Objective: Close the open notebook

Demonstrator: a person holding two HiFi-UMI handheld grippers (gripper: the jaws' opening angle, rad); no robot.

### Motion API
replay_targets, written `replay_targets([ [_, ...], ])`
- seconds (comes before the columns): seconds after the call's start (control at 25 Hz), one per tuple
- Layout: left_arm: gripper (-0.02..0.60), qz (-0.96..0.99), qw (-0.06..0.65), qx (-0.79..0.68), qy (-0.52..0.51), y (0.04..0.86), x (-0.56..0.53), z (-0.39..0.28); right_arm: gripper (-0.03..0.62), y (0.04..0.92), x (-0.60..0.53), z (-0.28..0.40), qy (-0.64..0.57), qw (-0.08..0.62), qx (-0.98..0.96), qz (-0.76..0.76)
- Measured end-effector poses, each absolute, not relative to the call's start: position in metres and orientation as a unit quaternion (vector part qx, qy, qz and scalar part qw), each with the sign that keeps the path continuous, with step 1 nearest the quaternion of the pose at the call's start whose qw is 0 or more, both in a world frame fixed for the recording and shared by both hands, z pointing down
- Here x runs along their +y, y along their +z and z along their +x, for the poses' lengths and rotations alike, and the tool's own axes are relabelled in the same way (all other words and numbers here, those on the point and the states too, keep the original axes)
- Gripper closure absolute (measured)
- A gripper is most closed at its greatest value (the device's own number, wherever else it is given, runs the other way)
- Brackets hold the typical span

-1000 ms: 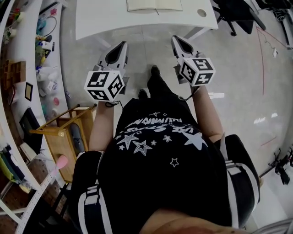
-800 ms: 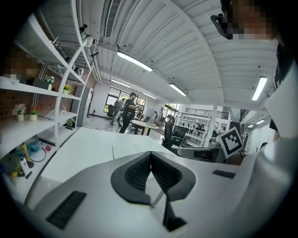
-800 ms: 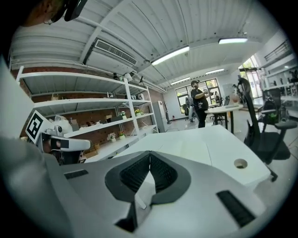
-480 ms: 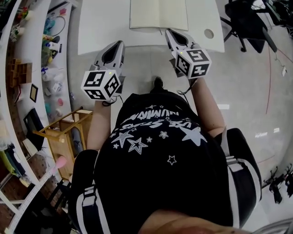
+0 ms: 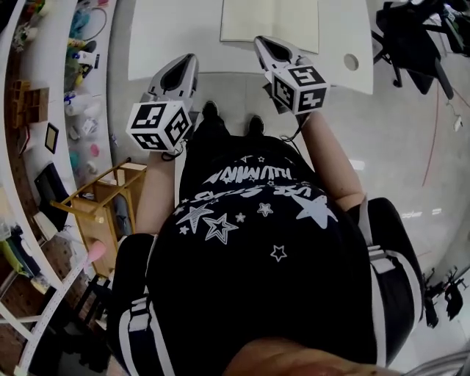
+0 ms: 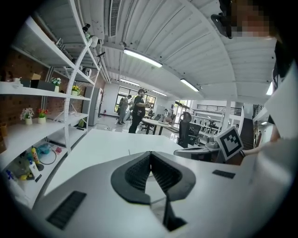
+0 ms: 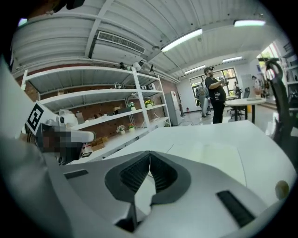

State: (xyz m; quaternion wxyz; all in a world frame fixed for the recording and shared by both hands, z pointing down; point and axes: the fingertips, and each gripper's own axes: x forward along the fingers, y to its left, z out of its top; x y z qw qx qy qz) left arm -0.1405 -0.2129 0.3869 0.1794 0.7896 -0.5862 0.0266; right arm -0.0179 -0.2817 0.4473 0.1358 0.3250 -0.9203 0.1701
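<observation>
Facing the white table (image 5: 165, 40), notebook (image 5: 270, 18) open on it, shelves (image 5: 44, 95) to its left; our left gripper (image 5: 189, 60) and right gripper (image 5: 261, 42) closed, empty.

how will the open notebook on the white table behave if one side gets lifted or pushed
The open notebook lies flat and looks thin, so a lifted half would probably hinge over at the centre fold, pages perhaps flexing. On the smooth white table it may slide when pushed. It seems light; rolling or tipping looks unlikely.
</observation>
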Motion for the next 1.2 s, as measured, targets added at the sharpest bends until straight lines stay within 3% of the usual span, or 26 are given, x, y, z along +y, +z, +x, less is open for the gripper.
replay_targets([
  [0.56, 0.569, 0.826, 0.206, -0.520, 0.066, 0.425, -0.274, -0.200, 0.582, 0.523, -0.300, -0.095, 0.174, 0.277, -0.876, 0.355],
  [1.0, 0.569, 0.850, 0.233, -0.466, 0.076, 0.450, -0.298, -0.213, 0.480, 0.571, -0.306, -0.117, 0.171, 0.373, -0.840, 0.356],
  [1.2, 0.569, 0.856, 0.237, -0.453, 0.081, 0.455, -0.306, -0.215, 0.479, 0.580, -0.312, -0.114, 0.122, 0.426, -0.818, 0.366],
])
